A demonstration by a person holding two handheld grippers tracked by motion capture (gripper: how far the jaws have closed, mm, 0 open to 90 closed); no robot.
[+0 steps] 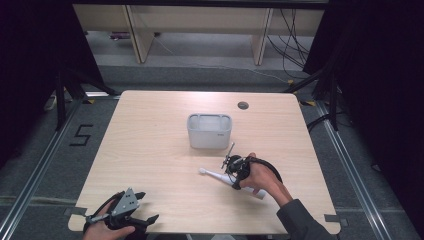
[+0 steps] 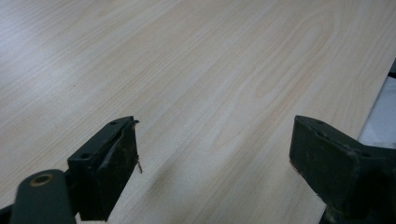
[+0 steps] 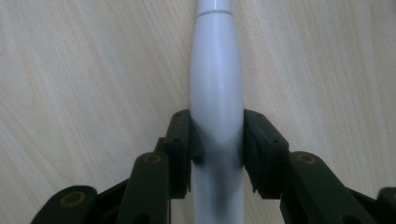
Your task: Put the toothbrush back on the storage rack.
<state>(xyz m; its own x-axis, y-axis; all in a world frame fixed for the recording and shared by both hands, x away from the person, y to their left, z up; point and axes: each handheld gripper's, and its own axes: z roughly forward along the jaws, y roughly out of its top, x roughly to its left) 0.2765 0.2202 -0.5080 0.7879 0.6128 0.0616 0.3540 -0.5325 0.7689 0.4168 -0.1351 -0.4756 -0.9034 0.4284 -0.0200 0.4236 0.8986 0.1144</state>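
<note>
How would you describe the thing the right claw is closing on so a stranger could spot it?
On the wooden table, look just in front of the pale grey bin. There lies a slim white electric toothbrush, flat, its handle between the right claw.

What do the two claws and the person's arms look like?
Both claws, left and right, are black with two blocky jaws and brass-coloured rivets. The left carries a grey three-cornered plate; black cables loop from each. The right arm wears a dark grey sleeve.

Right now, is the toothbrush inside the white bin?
No. The toothbrush lies flat on the table in front of the bin, with the right gripper closed around its handle.
</note>
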